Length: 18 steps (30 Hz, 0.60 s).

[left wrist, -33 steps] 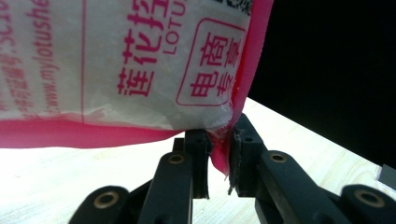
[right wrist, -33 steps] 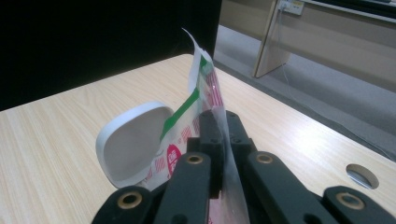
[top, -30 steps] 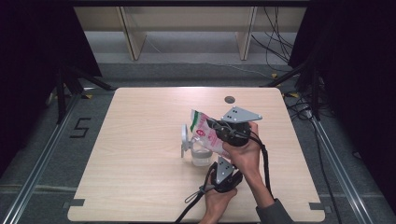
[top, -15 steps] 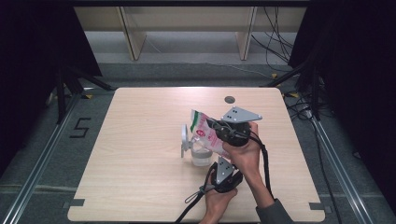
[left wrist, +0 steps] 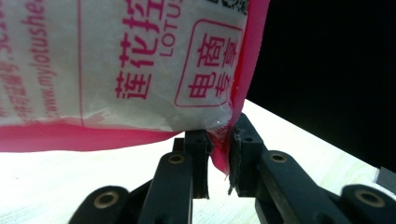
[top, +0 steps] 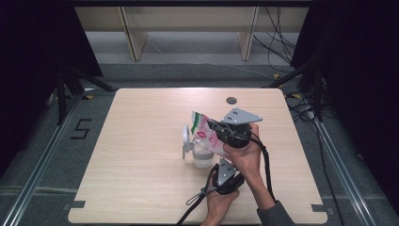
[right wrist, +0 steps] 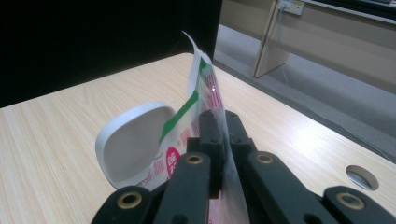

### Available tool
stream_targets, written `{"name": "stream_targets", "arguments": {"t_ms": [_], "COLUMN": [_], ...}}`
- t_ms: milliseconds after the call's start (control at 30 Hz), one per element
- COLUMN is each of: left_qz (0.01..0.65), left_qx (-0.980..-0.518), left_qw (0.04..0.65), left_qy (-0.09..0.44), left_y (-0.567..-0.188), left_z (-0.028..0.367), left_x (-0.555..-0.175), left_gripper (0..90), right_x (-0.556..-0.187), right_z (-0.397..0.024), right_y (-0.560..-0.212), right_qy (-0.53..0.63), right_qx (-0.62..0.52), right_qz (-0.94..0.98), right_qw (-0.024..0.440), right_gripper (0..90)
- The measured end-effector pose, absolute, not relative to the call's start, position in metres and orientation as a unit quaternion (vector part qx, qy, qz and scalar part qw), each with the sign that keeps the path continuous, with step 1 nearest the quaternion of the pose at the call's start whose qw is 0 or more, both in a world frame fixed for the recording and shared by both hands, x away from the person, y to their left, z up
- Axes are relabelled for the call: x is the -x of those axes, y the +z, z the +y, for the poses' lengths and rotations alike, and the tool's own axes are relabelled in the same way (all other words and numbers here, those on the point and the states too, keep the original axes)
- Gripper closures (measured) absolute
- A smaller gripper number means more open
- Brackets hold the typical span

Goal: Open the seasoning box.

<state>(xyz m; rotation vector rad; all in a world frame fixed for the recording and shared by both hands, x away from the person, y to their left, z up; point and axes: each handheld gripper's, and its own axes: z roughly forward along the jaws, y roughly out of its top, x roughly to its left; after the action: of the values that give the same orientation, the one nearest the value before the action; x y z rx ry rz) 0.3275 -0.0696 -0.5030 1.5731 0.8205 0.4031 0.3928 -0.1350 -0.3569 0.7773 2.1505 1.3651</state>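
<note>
A pink-and-white pouch (top: 205,132) hangs tilted over a clear lidded container (top: 202,155) mid-counter (top: 141,141) — pouring seems underway. Right gripper (right wrist: 219,123) fingers pinch its edge; left gripper (left wrist: 219,149) fingers clamp its pink corner. Next, likely tilt further, steadily.

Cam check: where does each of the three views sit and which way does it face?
High view: above the table, looking forward and down; both hands, right claw, pouch, clear container.
Left gripper view: along the left claw, up at the pouch's pink edge.
Right gripper view: along the right claw, across the table.
Shared: the pouch.
</note>
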Motion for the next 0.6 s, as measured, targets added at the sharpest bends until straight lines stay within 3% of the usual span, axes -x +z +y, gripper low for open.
{"name": "stream_targets", "arguments": {"t_ms": [600], "left_qz": [0.355], "left_qx": [-0.680], "left_qw": [0.618], "left_qy": [0.172], "left_y": [-0.5017], "left_z": [-0.0696], "left_x": [-0.3273], "left_gripper": [79.0], "right_x": [-0.3916], "right_z": [-0.1342], "right_y": [-0.3559], "right_qy": [0.495], "right_qx": [-0.290], "right_qz": [0.784], "right_qw": [0.236], "right_gripper": [89.6]}}
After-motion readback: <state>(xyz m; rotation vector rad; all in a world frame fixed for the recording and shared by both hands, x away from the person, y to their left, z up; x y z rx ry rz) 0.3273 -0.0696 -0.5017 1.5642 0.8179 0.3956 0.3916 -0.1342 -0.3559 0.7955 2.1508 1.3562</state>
